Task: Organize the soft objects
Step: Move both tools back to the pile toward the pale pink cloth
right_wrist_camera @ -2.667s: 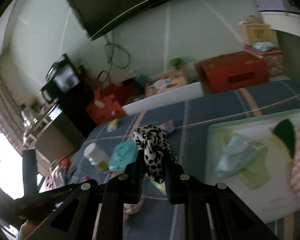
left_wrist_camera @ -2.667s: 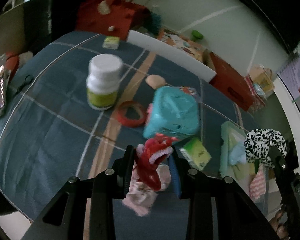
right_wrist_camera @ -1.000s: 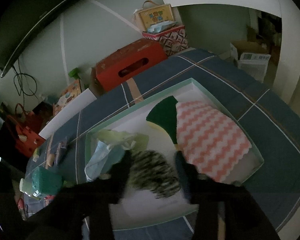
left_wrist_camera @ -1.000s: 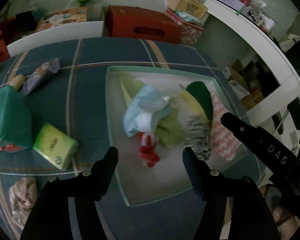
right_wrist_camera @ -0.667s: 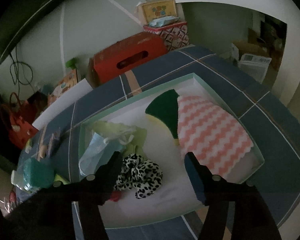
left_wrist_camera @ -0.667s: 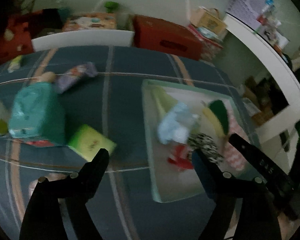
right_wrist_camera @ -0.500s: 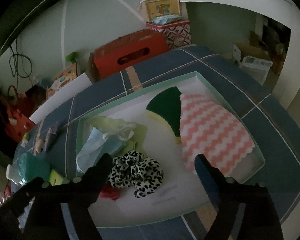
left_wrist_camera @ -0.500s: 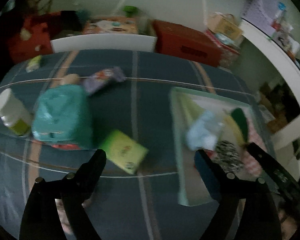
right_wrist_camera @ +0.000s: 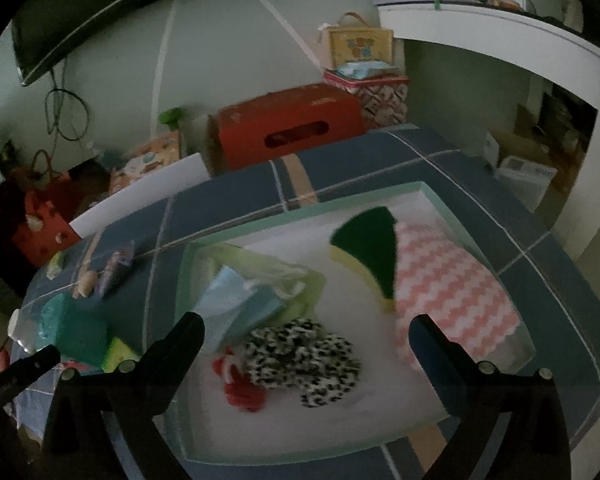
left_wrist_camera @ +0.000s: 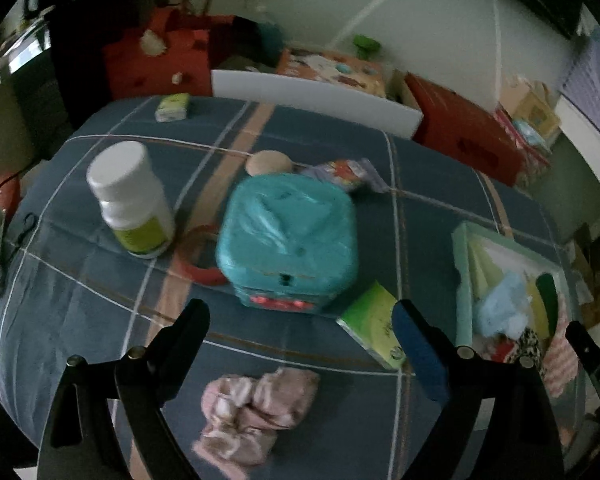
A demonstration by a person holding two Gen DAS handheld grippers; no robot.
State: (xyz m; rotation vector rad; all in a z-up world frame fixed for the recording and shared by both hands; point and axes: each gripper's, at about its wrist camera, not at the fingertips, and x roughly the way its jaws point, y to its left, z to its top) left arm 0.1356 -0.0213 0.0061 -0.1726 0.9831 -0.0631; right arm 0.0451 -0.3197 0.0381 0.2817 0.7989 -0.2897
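My left gripper point(left_wrist_camera: 300, 316) is open and empty above the blue plaid cloth; a crumpled pink cloth point(left_wrist_camera: 256, 412) lies just below, between its fingers. My right gripper point(right_wrist_camera: 306, 328) hangs over the mint-rimmed white tray point(right_wrist_camera: 340, 208), its jaws opening, nothing pressed between them. A leopard-print scrunchie point(right_wrist_camera: 304, 360) and a red scrunchie point(right_wrist_camera: 240, 388) lie loose in the tray under it. The tray also holds a blue mask point(right_wrist_camera: 236, 304), a light green cloth point(right_wrist_camera: 276, 268), a green sponge point(right_wrist_camera: 372, 244) and a pink zigzag cloth point(right_wrist_camera: 452, 292).
A teal box point(left_wrist_camera: 288, 240) stands just past the left fingers, with a red ring point(left_wrist_camera: 196, 268) and a white bottle point(left_wrist_camera: 132, 200) to its left. A small green box point(left_wrist_camera: 374, 330) lies near the tray's rim point(left_wrist_camera: 462, 280). Red boxes stand beyond the table.
Both grippers let go of their scrunchies, which now lie in the tray. The left gripper swung left, away from the tray, to above the pink cloth. The right jaws widened.
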